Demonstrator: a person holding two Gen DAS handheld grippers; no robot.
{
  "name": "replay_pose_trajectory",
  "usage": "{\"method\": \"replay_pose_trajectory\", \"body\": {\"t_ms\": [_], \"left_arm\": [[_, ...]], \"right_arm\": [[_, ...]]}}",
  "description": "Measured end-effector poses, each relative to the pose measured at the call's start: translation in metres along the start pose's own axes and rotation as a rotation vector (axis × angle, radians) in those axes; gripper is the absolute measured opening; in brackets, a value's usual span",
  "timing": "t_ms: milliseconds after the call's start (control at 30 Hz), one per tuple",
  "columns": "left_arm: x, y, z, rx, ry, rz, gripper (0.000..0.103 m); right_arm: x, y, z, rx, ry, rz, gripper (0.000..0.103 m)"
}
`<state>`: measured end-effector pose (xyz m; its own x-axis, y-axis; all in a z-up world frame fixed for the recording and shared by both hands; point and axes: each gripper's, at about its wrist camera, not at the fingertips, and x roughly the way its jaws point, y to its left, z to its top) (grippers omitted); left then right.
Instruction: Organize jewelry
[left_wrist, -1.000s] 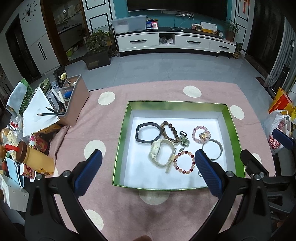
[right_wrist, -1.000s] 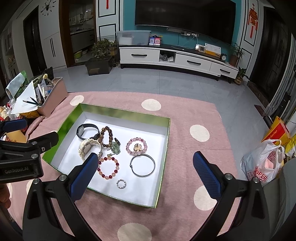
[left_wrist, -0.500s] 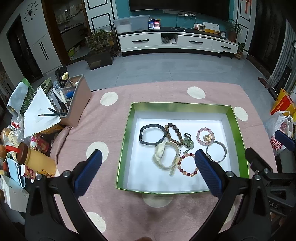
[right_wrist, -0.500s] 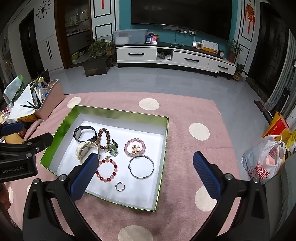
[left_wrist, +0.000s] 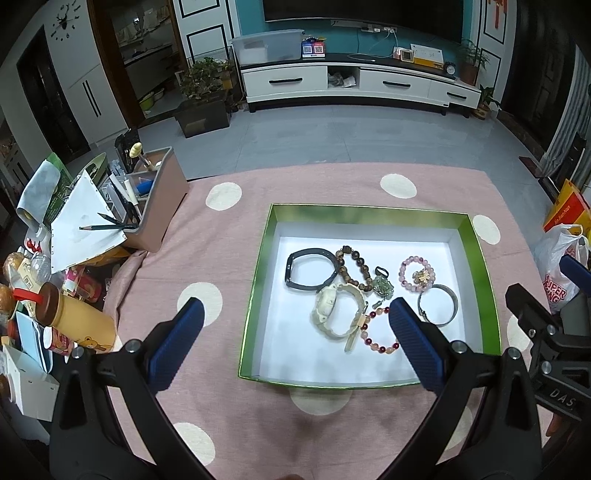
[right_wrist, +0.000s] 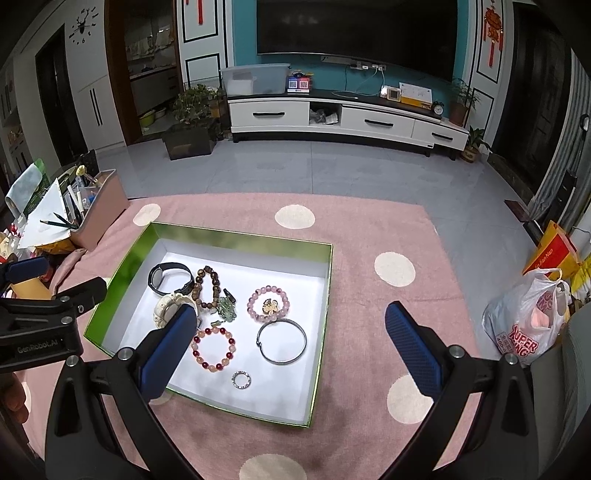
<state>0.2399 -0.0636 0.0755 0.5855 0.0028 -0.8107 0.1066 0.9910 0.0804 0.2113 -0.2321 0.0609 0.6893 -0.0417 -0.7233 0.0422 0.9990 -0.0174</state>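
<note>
"SUPER" on plastic bag (right_wrist: 524, 328); "GenRobot.AI" on left gripper (right_wrist: 44, 332)

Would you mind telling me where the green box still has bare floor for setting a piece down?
The box floor is bare along its left wall, beside the black band, and along the near wall, either side of the small ring. The middle is crowded around the cream watch and bead bracelets.

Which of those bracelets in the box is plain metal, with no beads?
The silver bangle, a smooth thin hoop lying just below the pink beaded bracelet. The red-and-peach bracelet and brown bracelet are strung beads.
</note>
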Motion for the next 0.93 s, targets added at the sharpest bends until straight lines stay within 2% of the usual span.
{"method": "replay_pose_trajectory", "body": {"t_ms": [933], "left_arm": [[-0.0013,0.003,0.0006,-0.003,0.007,0.0,0.101]], "right_arm": [[-0.0028,0.0083,0.0045,-0.017,-0.008,-0.002,0.102]]}}
